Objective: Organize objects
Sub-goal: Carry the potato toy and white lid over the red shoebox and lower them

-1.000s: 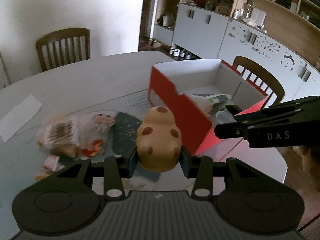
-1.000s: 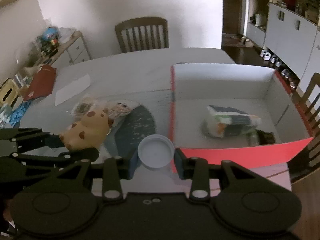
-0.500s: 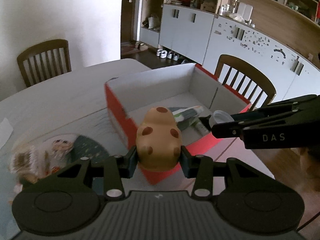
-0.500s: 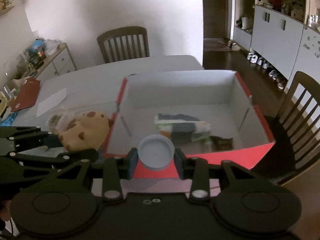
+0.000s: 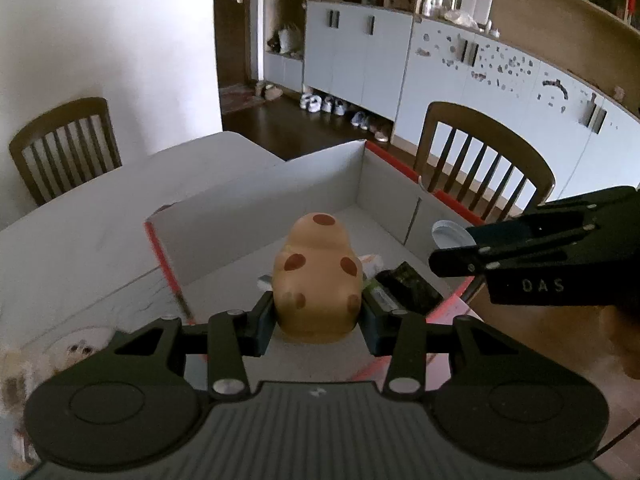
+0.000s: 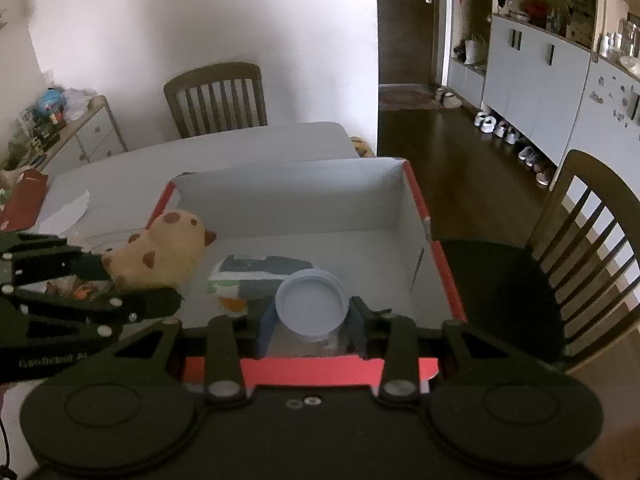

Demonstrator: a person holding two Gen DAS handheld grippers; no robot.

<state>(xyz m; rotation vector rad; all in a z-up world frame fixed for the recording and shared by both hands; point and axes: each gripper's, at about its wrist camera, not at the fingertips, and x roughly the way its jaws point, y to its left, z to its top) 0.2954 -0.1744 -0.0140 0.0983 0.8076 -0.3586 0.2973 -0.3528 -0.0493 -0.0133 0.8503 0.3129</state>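
grey worktop (image 6: 240, 148) is carrying a red box (image 6: 312, 372) with white inner walls. nearest, the left claw (image 5: 318, 316) is gripping a tan spotted toy (image 5: 318, 276) above the box's 8 o'clock side, and the right claw (image 6: 312, 320) is clamping a white-lidded jar (image 6: 311, 304) over its 6 o'clock edge. packets (image 6: 256, 272) are lying at the box's centre, and a wooden chair (image 6: 216, 96) is standing at 12 o'clock beyond.

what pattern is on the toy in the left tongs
Tan with brown spots on the toy, clearest in the left wrist view.
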